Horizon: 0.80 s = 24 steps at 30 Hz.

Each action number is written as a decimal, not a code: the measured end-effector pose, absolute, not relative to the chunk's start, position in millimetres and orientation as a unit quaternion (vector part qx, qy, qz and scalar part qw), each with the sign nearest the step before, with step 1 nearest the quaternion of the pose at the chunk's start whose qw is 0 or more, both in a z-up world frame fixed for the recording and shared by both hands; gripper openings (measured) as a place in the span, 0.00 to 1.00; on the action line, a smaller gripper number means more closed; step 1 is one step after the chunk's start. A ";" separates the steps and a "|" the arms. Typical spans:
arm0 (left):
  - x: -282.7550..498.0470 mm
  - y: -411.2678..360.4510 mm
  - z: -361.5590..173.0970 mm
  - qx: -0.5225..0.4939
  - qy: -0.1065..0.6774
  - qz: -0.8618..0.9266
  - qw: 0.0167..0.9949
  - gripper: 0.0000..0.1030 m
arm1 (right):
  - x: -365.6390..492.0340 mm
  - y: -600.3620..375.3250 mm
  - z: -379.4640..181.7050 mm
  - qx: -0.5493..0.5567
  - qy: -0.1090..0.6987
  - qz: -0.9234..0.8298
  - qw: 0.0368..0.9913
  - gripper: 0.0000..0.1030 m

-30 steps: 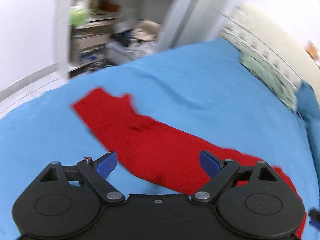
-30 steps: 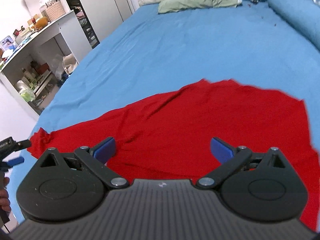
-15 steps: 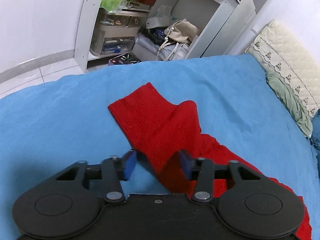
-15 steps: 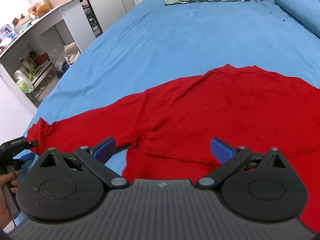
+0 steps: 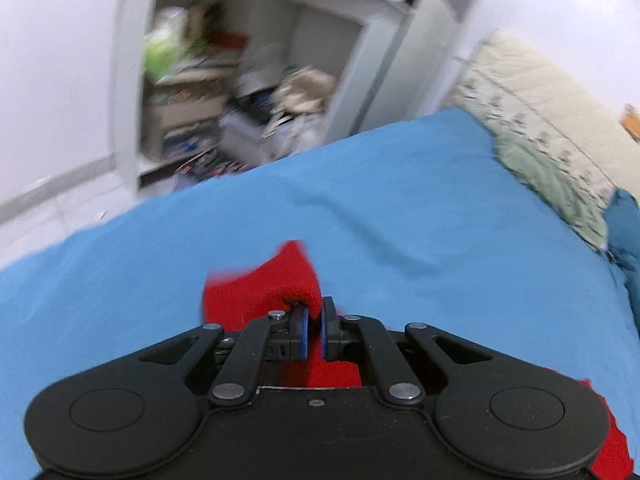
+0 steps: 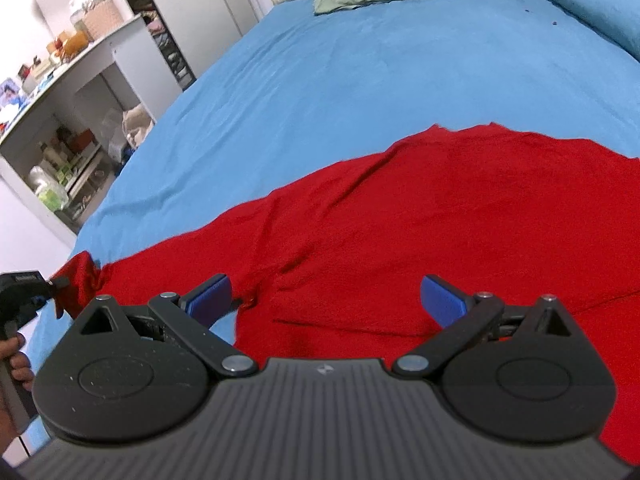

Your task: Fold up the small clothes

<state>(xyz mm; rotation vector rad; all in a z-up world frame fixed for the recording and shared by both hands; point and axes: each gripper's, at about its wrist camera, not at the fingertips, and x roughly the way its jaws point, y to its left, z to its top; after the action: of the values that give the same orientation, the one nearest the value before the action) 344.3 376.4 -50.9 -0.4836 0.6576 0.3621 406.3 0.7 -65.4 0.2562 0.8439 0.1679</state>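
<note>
Red knit cloth, a small sweater [image 6: 400, 232], lies spread out flat on the blue bed [image 6: 360, 72]. Its long sleeve [image 6: 168, 256] runs out to the left, toward the edge of the bed near the shelves [image 6: 68, 168].

The left gripper [image 5: 314, 334] is at the very end of that sleeve. Its fingers [image 5: 301, 336] have just been closing, and now they pinch the red cuff [image 5: 276, 288] between them. The cuff sticks up and out past the tips in a little bunch.

The right gripper [image 6: 326, 300] hangs over the near part of the sweater, by where the sleeve joins the body. Its fingers [image 6: 210, 298] are spread wide, with red cloth below them but nothing pinched.

So the sleeve's long line goes from the left gripper across to the body under the right one. I think the next move is to carry the cuff along that line and lay the sleeve over the body. The left hand [image 6: 16, 360] is the one that has hold of it.

The right view shows the whole sweater and the left gripper [image 6: 24, 300] at the sleeve tip. The left view is blurry, but it shows the pinch up close, which the right view cannot.
</note>
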 end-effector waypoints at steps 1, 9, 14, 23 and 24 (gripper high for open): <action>347.3 362.3 -40.8 -0.226 0.314 0.163 0.908 0.05 | 406.4 -6.8 -62.3 0.127 0.407 0.077 0.902 1.00; 381.5 155.9 0.9 -0.148 0.296 -0.026 0.943 0.05 | 405.7 -107.8 -31.9 0.140 0.374 0.027 0.916 1.00; 391.4 26.1 -40.1 -0.108 0.324 -0.127 0.931 0.05 | 401.4 -182.5 -32.1 0.124 0.372 -0.003 0.920 1.00; 389.2 -65.3 -133.3 -0.019 0.416 -0.154 0.896 0.09 | 399.6 -251.1 -70.5 0.089 0.417 -0.005 0.904 1.00; 387.8 -64.0 -131.5 -0.021 0.415 -0.156 0.896 0.13 | 400.1 -251.9 -71.4 0.088 0.419 0.001 0.904 1.00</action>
<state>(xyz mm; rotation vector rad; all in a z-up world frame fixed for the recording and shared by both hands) 387.8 -64.0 -131.5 -0.0442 0.8609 -0.3232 400.1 -251.9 -71.4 0.1809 0.8658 0.0016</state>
